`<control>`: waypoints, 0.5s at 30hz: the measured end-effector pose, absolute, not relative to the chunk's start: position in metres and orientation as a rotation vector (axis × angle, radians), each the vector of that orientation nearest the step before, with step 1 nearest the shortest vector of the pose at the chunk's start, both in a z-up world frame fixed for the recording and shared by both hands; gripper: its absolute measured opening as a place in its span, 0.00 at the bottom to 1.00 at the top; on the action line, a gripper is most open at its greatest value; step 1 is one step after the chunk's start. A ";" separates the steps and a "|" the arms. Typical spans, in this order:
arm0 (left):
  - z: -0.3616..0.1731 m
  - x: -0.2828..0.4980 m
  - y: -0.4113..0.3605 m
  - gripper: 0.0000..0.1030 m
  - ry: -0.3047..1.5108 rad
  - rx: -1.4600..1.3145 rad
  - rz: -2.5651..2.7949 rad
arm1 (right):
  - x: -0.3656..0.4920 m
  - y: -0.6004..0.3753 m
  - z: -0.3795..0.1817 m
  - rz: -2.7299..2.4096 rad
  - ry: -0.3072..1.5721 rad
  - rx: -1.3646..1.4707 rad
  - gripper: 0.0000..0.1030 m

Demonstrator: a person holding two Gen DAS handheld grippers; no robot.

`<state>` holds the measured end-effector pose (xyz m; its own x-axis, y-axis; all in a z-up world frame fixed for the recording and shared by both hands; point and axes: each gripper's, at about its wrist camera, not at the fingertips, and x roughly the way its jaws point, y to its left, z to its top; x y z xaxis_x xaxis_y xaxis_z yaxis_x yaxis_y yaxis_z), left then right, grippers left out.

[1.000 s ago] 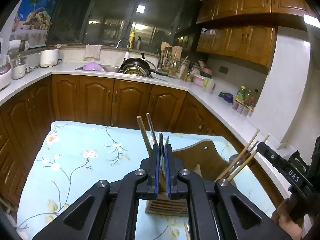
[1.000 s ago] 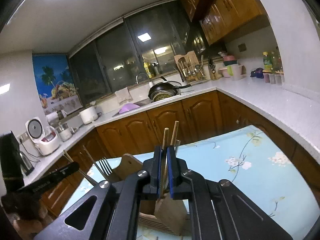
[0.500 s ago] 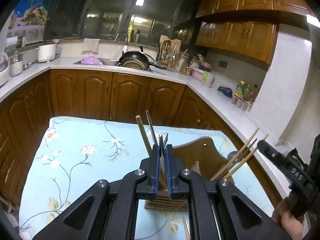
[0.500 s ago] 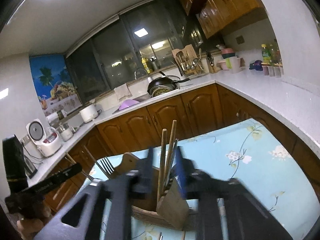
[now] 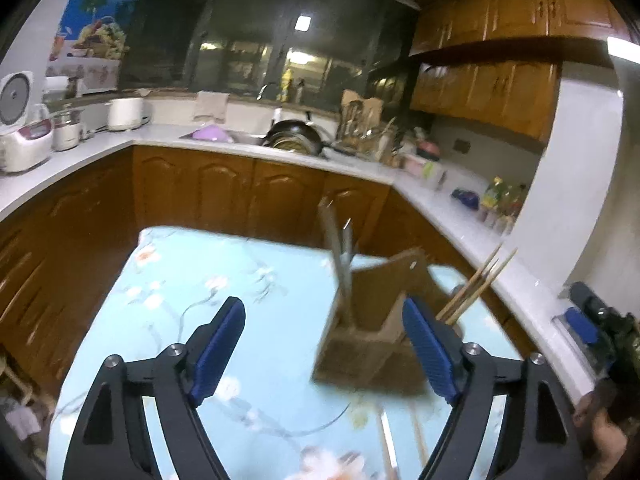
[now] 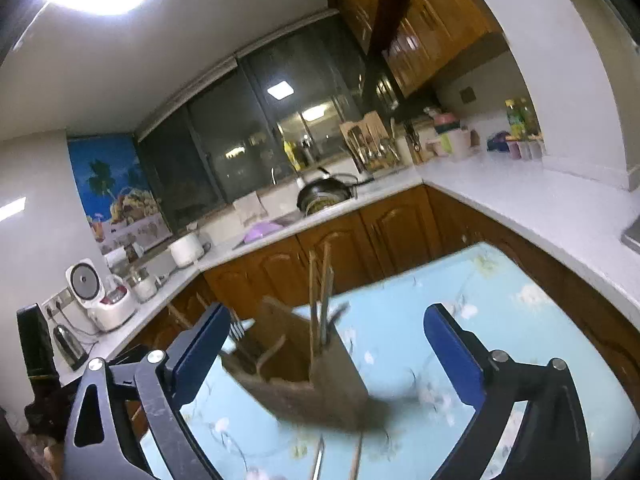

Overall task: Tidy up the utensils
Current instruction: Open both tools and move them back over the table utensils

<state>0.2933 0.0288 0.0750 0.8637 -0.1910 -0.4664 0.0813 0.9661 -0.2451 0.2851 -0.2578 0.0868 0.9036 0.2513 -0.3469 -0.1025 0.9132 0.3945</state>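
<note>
A wooden utensil holder (image 5: pixel 372 320) stands on the light-blue flowered tablecloth (image 5: pixel 192 280). My left gripper (image 5: pixel 326 346) is a short way in front of it, jaws opening and nothing between the pads. A wooden stick and metal utensils (image 5: pixel 340 248) stand in the holder's near slot, and chopsticks (image 5: pixel 476 284) lean out on its right. In the right wrist view the same holder (image 6: pixel 312 372) carries upright chopsticks (image 6: pixel 318 292) and a fork (image 6: pixel 238 330). My right gripper (image 6: pixel 326 352) is also opening, empty, just short of the holder.
Loose chopsticks (image 5: pixel 400 440) lie on the cloth close under the grippers, also visible as loose utensils (image 6: pixel 336 456). Each gripper shows at the other view's edge, the right one (image 5: pixel 592 328) and the left one (image 6: pixel 36 344). Wooden cabinets and a white counter (image 6: pixel 520 208) ring the table.
Both grippers were shut on utensils standing in the holder; both have let go, spread wide and drawn back from it. The utensils stay in the holder.
</note>
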 end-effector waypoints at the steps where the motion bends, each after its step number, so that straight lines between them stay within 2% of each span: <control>1: 0.069 0.287 0.031 0.81 0.530 -0.224 -0.135 | 0.281 -0.260 0.083 0.185 0.416 0.382 0.97; 9: 0.014 0.245 0.032 0.81 0.715 -0.272 -0.103 | 0.237 -0.267 0.035 0.162 0.531 0.399 0.97; 15: -0.004 0.228 0.020 0.81 0.801 -0.284 -0.133 | 0.213 -0.271 0.002 0.146 0.615 0.412 0.97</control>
